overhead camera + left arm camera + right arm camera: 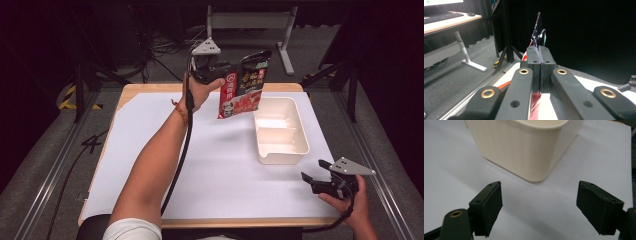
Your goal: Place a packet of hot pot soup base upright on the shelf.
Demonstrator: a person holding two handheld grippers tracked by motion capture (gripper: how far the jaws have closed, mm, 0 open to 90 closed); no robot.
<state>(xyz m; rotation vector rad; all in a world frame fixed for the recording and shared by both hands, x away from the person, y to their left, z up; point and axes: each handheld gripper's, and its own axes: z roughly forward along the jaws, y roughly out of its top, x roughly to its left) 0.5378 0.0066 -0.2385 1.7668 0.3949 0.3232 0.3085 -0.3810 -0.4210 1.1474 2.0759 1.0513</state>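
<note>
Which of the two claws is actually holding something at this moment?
The left claw: it is shut on the top edge of the red sauce packet, lifted above the table beside the cream bin. The right claw stands open, holding nothing.

A grey carpeted floor (45, 165) surrounds the table. At twelve o'clock a white desk frame (250, 22) stands among tangled cables (165, 47); black curtains (30, 45) darken ten and two o'clock.
</note>
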